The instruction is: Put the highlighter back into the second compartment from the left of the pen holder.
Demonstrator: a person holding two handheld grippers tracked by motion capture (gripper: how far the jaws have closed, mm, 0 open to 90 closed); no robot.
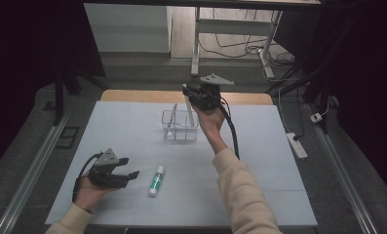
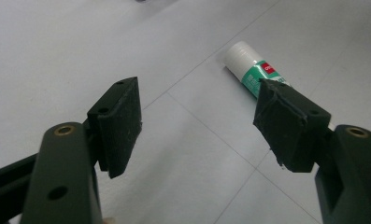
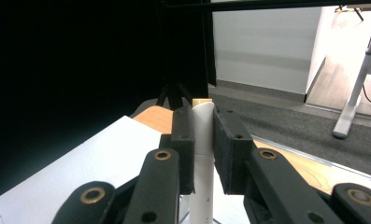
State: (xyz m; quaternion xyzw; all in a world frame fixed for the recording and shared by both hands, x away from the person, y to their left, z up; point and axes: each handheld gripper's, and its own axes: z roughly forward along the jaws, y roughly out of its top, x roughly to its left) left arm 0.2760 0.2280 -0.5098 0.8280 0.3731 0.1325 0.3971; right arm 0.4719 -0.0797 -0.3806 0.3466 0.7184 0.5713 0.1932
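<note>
Right tongs (image 1: 190,93): being held raised over the far part of the tabletop (image 1: 259,161), with the jaws clenched on a white pen-like stick (image 1: 188,109); in the right gripper view the stick (image 3: 203,154) is being pinched between the two black pads (image 3: 183,149), its tip standing just above them.

White stick: hanging from the right tongs, with its lower end reaching down into the clear plastic organiser (image 1: 180,126); whether it is touching the bottom cannot be told.

Clear organiser: standing directly beneath the right tongs, well apart from the left tongs; a second slim stick (image 1: 171,117) is leaning inside it, just beside the held one.

Left tongs (image 1: 127,168): being held low at the near edge of the tabletop, jaws released and spread wide, nothing between them.

Glue stick (image 1: 157,180): lying on its side on the tabletop just beyond the tips of the left tongs, untouched; in the left gripper view its white cap and green label (image 2: 251,67) are being partly covered by one jaw.
</note>
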